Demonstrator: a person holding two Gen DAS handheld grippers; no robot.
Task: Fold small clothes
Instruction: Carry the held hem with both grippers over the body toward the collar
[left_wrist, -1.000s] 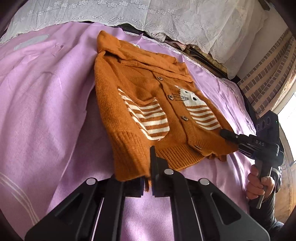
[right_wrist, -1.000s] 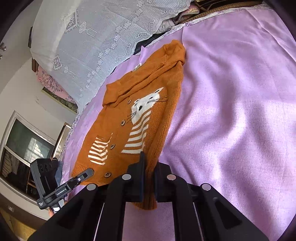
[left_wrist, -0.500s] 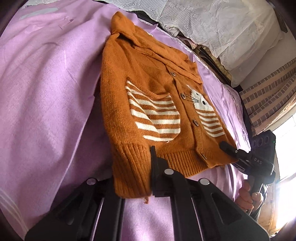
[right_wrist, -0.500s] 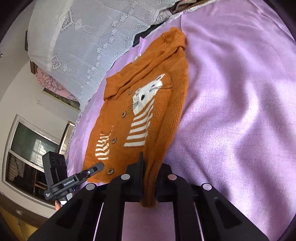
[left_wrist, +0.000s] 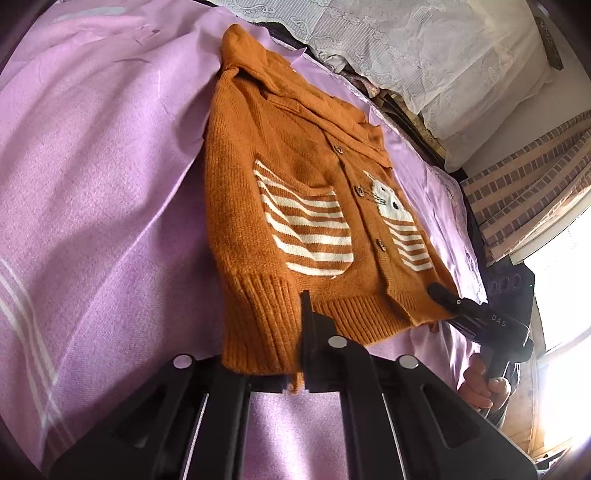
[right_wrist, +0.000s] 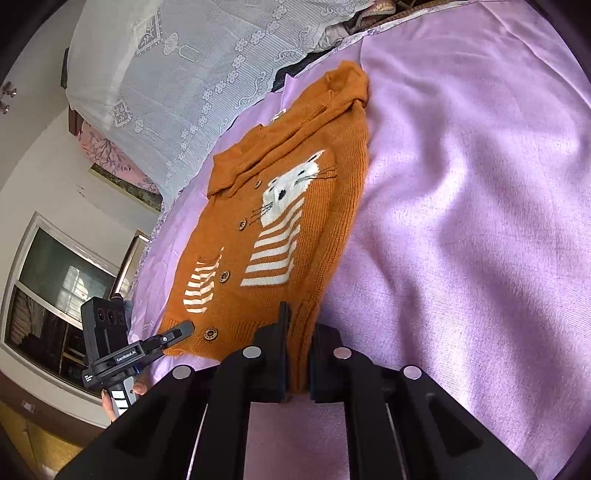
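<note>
Since a second ago, your orange cardigan (left_wrist: 295, 206) is appearing larger and steeper in both wrist views, its ribbed hem lifting off the purple bedsheet (left_wrist: 92, 184). Your left hand-held gripper (left_wrist: 295, 332) is pinching one hem corner, jaws closed on the knit. Your right hand-held gripper (right_wrist: 297, 354) is clamping the opposite corner. The collar is resting near the lace pillow (right_wrist: 192, 74). Bare sheet is lying open on either side of the cardigan.
</note>
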